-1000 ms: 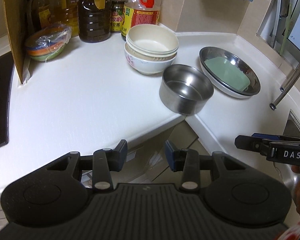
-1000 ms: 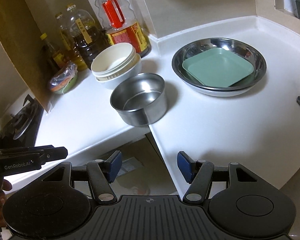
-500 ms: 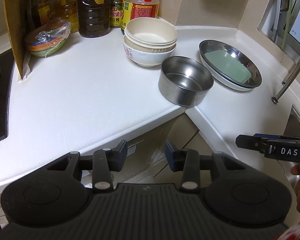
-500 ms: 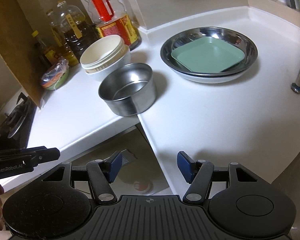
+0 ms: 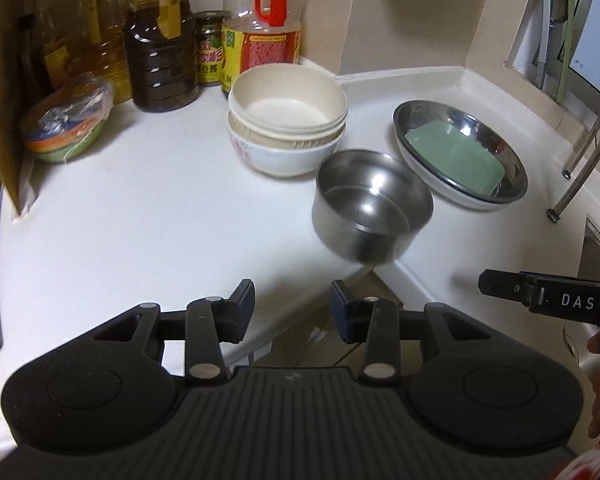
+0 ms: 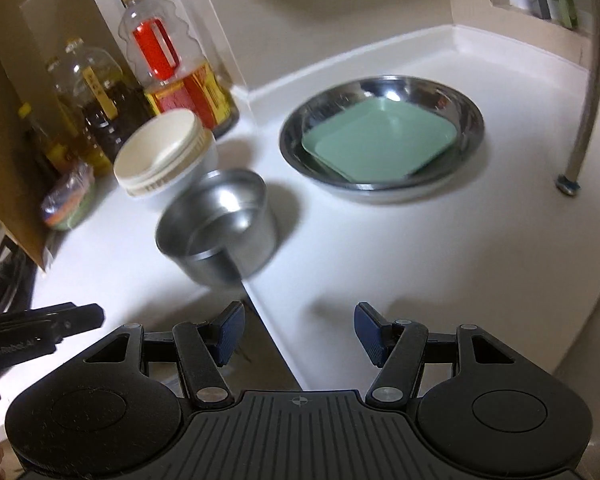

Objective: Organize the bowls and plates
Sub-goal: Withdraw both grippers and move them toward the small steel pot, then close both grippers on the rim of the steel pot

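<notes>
Bowls: two stacked (image 5: 287,128), one steel (image 5: 372,206); one green plate (image 5: 454,158); both grippers' fingers apart, empty.

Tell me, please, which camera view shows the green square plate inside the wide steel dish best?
The right wrist view shows the green square plate best: nearly whole, seen from above, lying in the wide steel dish. The left wrist view shows the same plate smaller and at a slant, its near edge cut off by the dish's rim.
</notes>
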A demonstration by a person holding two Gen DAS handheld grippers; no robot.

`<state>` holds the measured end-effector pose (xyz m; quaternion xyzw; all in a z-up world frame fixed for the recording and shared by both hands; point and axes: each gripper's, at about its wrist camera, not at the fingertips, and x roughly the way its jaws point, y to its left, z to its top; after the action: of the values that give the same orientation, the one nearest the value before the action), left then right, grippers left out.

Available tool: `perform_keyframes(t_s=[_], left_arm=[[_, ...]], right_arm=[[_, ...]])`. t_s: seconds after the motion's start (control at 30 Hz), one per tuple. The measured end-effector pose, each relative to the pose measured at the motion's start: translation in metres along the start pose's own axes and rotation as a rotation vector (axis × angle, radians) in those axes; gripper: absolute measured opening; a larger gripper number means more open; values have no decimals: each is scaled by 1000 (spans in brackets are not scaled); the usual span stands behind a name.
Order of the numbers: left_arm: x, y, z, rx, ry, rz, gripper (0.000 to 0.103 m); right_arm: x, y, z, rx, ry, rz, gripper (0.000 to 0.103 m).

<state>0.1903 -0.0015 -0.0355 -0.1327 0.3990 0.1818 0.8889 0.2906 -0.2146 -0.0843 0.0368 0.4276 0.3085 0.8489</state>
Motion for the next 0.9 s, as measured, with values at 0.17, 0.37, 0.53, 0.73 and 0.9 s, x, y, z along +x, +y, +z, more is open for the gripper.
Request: perform_keyframes(t_s=[0.17, 0.37, 0.53, 0.73, 0.9], left_arm=[[15, 5, 16, 7, 9, -44, 38], [31, 5, 36, 17, -11, -95, 38], [51, 0, 48, 44, -1, -114, 38], [74, -1, 58, 58, 13, -104, 38], [85, 0, 60, 68, 19, -110, 37]], right_arm=[[12, 8, 14, 11, -9, 2, 61], [29, 17, 32, 8, -36, -5, 61], [46, 24, 42, 6, -44, -15, 61], [64, 30, 50, -1, -54, -39, 61], [75, 31, 50, -6, -40, -44, 47]])
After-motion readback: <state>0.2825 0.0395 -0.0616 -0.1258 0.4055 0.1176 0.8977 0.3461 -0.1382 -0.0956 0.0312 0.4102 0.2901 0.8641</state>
